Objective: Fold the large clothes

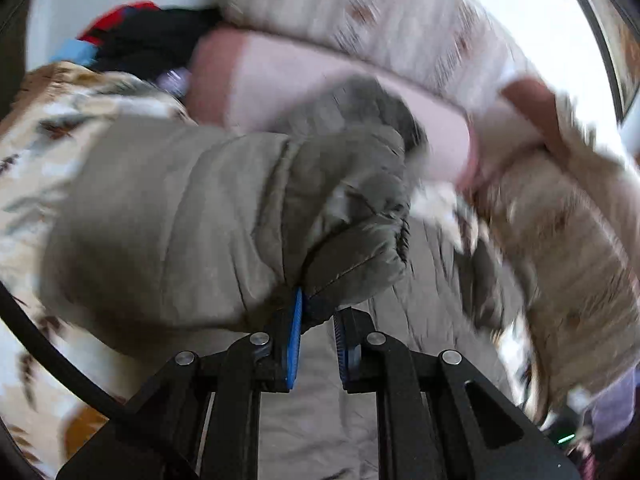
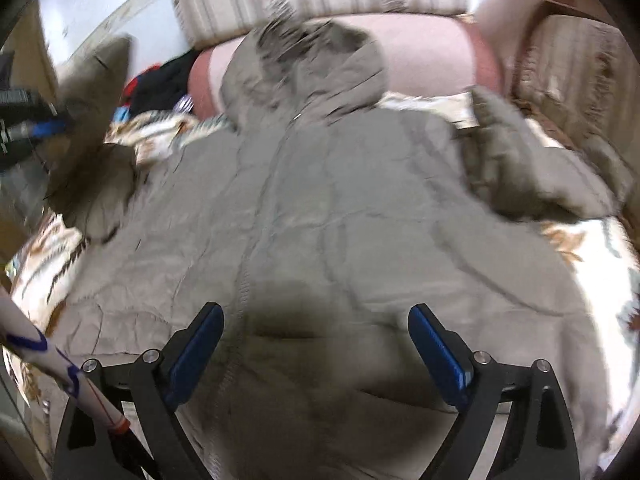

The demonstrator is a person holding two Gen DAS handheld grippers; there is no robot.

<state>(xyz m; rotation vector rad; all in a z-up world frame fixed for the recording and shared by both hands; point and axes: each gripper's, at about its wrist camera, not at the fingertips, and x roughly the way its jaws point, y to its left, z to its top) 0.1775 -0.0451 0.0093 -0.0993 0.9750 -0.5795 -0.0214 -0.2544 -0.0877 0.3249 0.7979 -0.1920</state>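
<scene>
The coat (image 2: 320,208) lies spread on the bed (image 2: 600,264), length running away from the open, empty right gripper (image 2: 316,356). Left gripper (image 1: 318,332) clamps the sleeve (image 1: 224,216), lifted at the coat's left side.

The right hand-held gripper (image 2: 316,350) hangs open above a grey-green padded jacket (image 2: 320,208) spread flat.

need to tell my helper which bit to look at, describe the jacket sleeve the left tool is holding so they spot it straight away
Start at the olive padded jacket spread over the patterned blanket. At its edge nearest the dark clothes pile, one sleeve is lifted off the blanket. It alone is pinched in the left tool; the other sleeve lies crumpled down.
</scene>
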